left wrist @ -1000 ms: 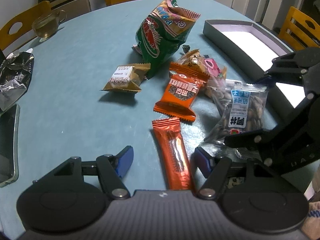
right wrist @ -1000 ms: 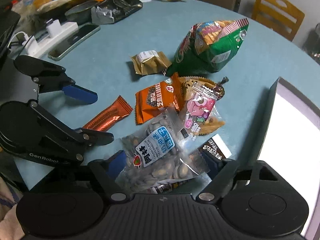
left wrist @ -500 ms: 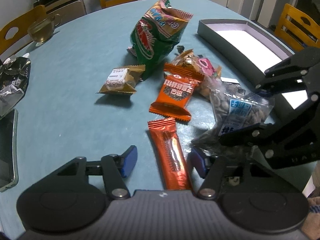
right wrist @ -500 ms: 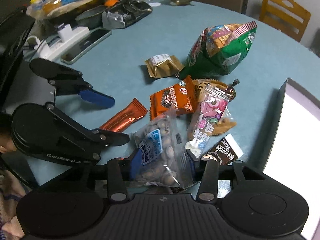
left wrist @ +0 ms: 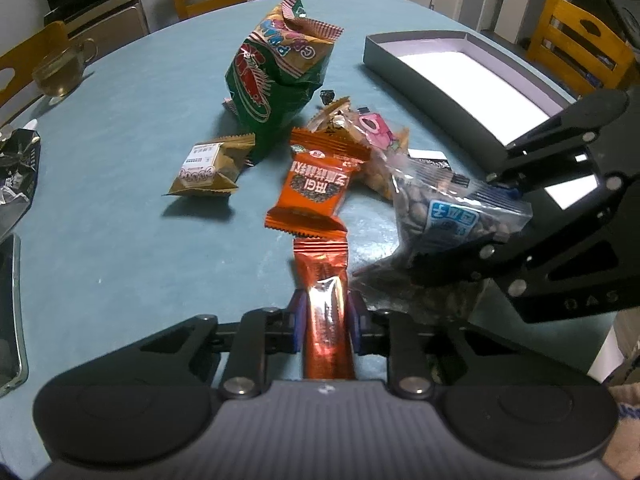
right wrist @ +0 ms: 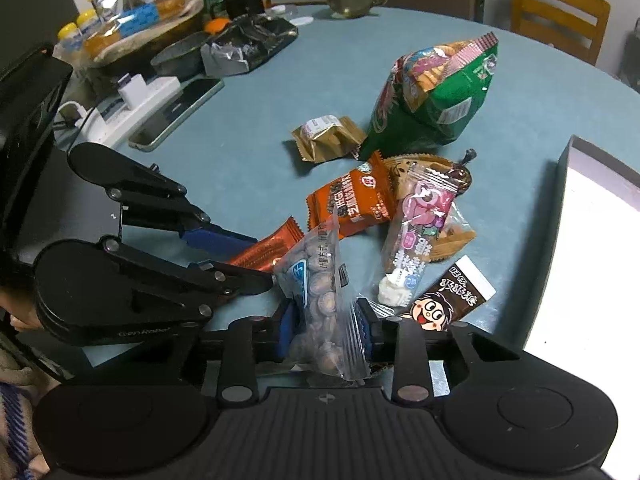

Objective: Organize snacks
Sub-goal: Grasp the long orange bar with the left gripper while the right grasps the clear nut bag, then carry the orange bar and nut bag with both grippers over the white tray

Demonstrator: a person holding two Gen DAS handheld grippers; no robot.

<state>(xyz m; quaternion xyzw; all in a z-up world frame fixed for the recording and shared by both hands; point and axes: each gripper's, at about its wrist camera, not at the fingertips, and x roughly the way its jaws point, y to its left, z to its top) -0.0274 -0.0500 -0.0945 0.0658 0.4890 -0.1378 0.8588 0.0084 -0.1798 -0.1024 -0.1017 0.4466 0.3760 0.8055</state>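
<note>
My left gripper point(left wrist: 326, 322) is closing its jaws, and the blue pads press both sides of a long orange-red bar wrapper point(left wrist: 320, 272) lying on the teal table point(left wrist: 120, 240). My right gripper point(right wrist: 327, 330) is closing too, its pads squeezing a clear bag of nuts with a blue label point(right wrist: 316, 280), which stands tilted up off the table. Beyond them lie an orange packet point(left wrist: 320, 188), a small gold packet point(left wrist: 208, 168), a pink candy packet point(right wrist: 420, 232), a brown cartoon-face packet point(right wrist: 452, 296) and a big green chip bag point(left wrist: 276, 76).
An open grey box with a white floor point(left wrist: 424, 96) stands at the right. At the left are a phone point(left wrist: 10, 312), a crumpled black foil bag point(left wrist: 16, 176) and a glass tea cup point(left wrist: 60, 72). A power strip point(right wrist: 132, 108) and dishes crowd the far side. Yellow chairs ring the table.
Both grippers have gone from wide open to closed: the left onto the orange-red bar, the right onto the nut bag, which now stands tilted up instead of lying flat.
</note>
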